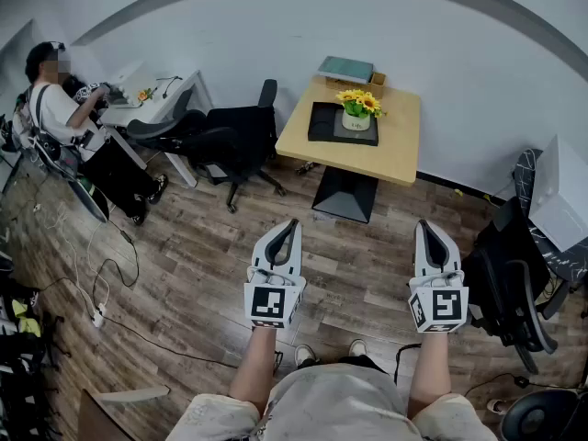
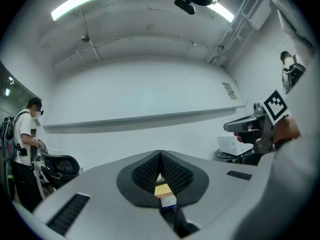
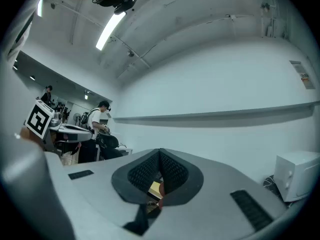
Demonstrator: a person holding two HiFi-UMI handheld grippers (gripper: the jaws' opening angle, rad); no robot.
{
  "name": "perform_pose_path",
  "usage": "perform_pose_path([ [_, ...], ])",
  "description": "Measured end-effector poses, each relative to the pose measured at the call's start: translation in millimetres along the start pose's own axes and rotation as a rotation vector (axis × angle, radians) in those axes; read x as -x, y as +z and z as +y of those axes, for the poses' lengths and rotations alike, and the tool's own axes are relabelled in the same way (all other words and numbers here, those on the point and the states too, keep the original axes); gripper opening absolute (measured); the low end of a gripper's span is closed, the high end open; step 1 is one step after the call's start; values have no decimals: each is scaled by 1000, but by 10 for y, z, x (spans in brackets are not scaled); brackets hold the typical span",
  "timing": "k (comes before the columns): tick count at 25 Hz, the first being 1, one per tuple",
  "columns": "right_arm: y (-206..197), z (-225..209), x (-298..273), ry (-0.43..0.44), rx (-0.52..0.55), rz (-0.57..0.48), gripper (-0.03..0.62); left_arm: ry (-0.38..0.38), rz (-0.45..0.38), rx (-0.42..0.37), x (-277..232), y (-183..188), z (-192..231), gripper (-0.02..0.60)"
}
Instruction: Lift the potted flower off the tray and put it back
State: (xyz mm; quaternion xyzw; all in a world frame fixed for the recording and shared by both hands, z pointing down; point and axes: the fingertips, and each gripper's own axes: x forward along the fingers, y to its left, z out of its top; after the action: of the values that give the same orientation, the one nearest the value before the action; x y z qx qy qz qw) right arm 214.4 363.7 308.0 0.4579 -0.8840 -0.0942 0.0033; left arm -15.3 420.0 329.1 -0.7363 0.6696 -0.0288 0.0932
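We stand well back with the left gripper [image 1: 286,235] and right gripper [image 1: 430,236] both clenched on nothing, the potted flower [image 1: 357,108] sitting on its tray [image 1: 322,121], so approaching comes next.

The wooden floor [image 1: 358,265] between the left gripper [image 1: 292,223], the right gripper [image 1: 425,225] and the desk [image 1: 400,145] is bare, so the way is open. Black chairs [image 1: 225,141] stand just left of the desk. Another black chair [image 1: 510,283] stands close by the right gripper. On the desk, a box [image 1: 347,70] sits right behind the potted flower [image 1: 357,108]. The desk top to the right of the tray [image 1: 323,122] is bare.
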Motion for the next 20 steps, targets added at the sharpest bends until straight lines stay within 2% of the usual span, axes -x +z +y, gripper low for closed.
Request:
perform_pose_path([
  [8, -26, -6, 51, -4, -50, -27, 14, -16, -13, -6, -6, 57, -156, 6],
  [20, -124, 11, 42, -7, -30, 16, 14, -22, -5, -7, 15, 49, -200, 6],
])
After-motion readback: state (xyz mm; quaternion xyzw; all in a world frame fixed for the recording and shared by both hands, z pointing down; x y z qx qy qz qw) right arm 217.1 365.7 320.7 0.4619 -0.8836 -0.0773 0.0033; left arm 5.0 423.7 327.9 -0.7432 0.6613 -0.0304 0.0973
